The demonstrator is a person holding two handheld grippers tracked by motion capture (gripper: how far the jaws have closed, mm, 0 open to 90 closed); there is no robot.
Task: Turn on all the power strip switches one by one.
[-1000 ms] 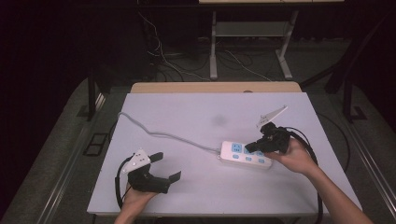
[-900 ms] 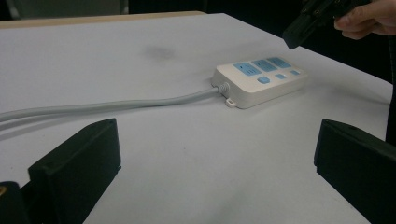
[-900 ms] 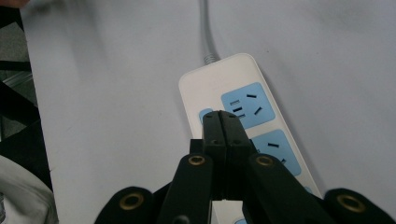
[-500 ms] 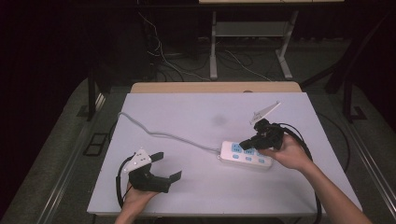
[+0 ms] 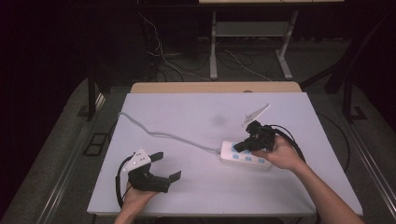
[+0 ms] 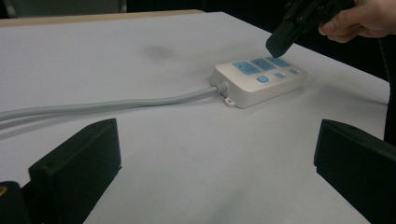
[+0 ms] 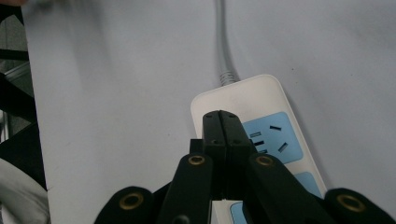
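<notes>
A white power strip (image 5: 243, 156) with blue sockets lies on the right half of the white table (image 5: 196, 121); its grey cord (image 5: 159, 133) runs off to the left edge. My right gripper (image 5: 239, 147) is shut, nothing between its jaws, and its tip hovers just over the strip's cord end. In the right gripper view the closed jaws (image 7: 221, 120) point at the strip (image 7: 252, 105) near its first blue socket. My left gripper (image 5: 168, 165) rests open at the table's front left. In the left gripper view the strip (image 6: 259, 79) lies beyond its spread jaws, with the right gripper (image 6: 275, 44) above it.
The cord (image 6: 107, 105) crosses the table ahead of the left gripper. Black cables loop behind the right hand (image 5: 289, 135). Beyond the table's far wooden edge (image 5: 215, 87) are a desk frame's legs and loose wires on the floor.
The right gripper has slid left along the power strip toward its cord end and dipped slightly. The left gripper has stayed put.
</notes>
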